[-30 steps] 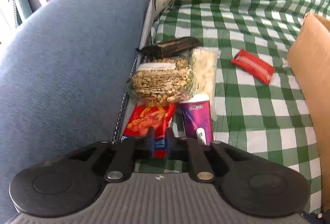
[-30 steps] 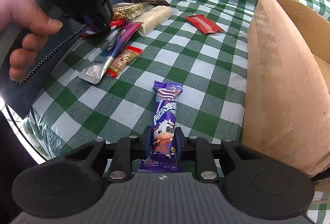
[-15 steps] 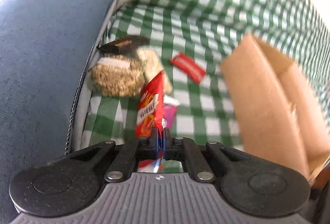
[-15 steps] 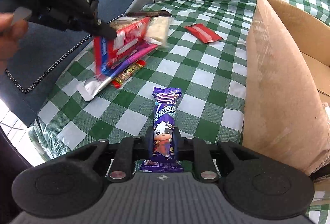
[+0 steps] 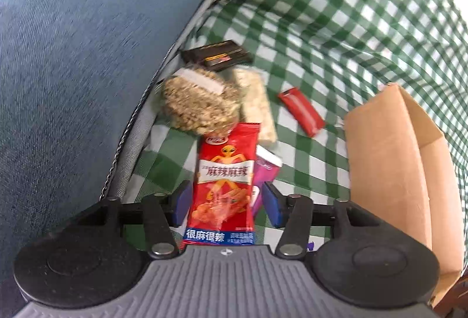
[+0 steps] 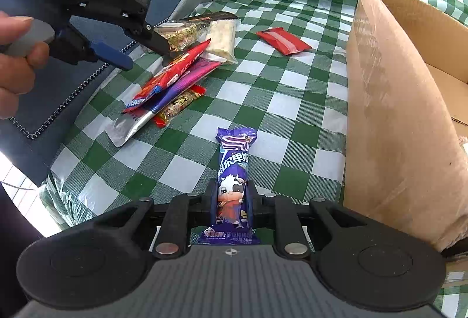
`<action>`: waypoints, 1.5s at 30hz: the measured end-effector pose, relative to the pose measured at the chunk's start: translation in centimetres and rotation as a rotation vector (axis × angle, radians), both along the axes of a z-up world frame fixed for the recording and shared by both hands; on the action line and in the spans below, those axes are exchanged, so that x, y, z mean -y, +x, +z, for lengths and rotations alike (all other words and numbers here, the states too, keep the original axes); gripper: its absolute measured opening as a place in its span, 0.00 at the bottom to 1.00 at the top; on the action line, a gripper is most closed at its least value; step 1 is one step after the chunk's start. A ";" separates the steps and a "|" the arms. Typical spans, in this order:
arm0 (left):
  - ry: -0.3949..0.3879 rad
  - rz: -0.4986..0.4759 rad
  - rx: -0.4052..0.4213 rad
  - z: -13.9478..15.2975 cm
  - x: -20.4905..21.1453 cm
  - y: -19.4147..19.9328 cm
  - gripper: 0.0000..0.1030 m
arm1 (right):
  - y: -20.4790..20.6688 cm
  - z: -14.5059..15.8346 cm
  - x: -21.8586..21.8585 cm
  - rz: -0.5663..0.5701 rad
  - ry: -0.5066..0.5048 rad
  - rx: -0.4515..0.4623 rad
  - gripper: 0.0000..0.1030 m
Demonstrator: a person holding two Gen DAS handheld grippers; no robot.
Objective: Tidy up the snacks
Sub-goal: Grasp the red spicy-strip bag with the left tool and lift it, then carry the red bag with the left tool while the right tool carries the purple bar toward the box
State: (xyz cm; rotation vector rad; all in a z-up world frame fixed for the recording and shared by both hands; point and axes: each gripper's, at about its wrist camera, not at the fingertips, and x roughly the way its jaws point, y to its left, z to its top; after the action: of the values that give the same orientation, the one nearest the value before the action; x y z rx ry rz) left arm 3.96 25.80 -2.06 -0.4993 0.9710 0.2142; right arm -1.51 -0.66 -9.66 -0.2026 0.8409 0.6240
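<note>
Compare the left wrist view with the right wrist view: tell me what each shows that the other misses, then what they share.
Only the left wrist view: the red spicy snack packet's printed front, lying loose between the left hand-held gripper's opening jaws.

Only the right wrist view: the right hand-held gripper shut on the purple cow candy bar, a hand holding the left one, and the silver-ended pouch.

Both: the cardboard box, small red packet, bagged grain bar and checked cloth.

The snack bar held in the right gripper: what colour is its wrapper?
Purple, with a cartoon cow printed on the snack bar; the right wrist view shows it best.
</note>
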 end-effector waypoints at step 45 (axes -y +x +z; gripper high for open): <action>-0.113 -0.065 -0.032 -2.2 1.2 0.8 0.40 | 0.0 0.5 0.1 0.010 -0.010 0.025 0.18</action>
State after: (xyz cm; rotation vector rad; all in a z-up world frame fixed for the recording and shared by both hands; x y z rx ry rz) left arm 4.77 24.57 -4.23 -0.5684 1.0332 0.1099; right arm -1.53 -0.74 -9.18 -0.2233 0.8190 0.6259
